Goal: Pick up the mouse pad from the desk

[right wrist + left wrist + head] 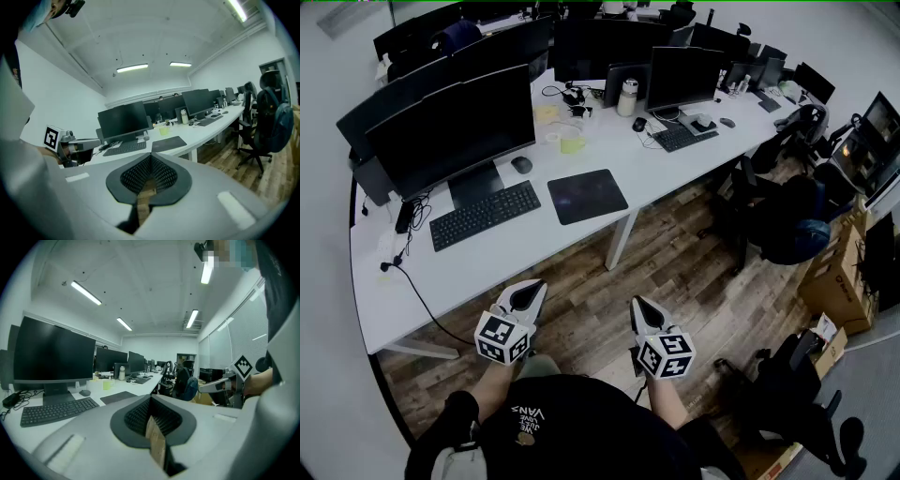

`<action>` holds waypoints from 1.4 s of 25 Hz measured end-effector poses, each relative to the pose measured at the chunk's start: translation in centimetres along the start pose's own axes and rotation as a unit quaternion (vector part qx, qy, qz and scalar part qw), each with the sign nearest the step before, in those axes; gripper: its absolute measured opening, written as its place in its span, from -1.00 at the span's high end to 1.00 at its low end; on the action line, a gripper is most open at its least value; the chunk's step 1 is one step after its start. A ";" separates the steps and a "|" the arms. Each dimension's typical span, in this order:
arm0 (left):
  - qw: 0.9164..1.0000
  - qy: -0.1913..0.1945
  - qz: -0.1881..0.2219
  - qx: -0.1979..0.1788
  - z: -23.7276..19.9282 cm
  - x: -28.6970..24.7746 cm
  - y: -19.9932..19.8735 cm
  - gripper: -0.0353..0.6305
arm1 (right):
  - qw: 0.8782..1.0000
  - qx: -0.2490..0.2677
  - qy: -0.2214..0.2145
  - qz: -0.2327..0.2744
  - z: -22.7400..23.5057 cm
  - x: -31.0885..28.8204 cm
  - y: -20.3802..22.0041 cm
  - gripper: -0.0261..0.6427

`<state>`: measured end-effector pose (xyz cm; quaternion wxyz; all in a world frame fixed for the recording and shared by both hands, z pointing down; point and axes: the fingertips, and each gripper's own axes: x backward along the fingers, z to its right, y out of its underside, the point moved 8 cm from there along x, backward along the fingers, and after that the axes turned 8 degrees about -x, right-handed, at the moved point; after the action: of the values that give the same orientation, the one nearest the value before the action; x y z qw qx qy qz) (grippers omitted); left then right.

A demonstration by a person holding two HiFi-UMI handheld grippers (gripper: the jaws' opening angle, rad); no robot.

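Observation:
A dark mouse pad (587,195) lies flat near the front edge of the white desk (487,262), right of a black keyboard (485,214). The same mouse pad (119,397) shows in the left gripper view, and the mouse pad (168,143) again in the right gripper view. My left gripper (532,292) and right gripper (638,307) hang side by side over the wooden floor, well short of the desk. Both are shut with nothing between the jaws. Each gripper view shows the other: the right gripper (206,387) and the left gripper (96,143).
A large monitor (455,131), a mouse (521,165), a green cup (572,143) and a white bottle (627,97) stand on the desk. Cables (417,291) trail off its front left. Office chairs (778,220) and cardboard boxes (839,277) stand to the right.

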<state>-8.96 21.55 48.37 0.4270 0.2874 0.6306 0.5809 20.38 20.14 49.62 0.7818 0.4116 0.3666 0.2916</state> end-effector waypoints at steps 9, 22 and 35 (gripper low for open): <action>0.999 0.022 -0.023 -0.003 1.2 -2.1 0.5 0.43 | 0.999 -0.018 -0.005 0.047 1.3 0.3 -0.5 0.72; 0.998 0.064 -0.020 0.016 -6.6 -9.4 0.7 0.27 | 0.997 -0.060 0.050 0.018 3.2 -8.0 -2.4 0.39; 0.996 0.086 -0.031 0.026 -19.0 -15.8 1.5 0.27 | 0.992 -0.078 0.102 0.003 3.5 -20.8 -6.0 0.39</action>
<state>-18.34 -1.08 52.36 0.3814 0.2282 0.6884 0.5732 12.51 -0.12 52.77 0.7689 0.3186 0.4199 0.3619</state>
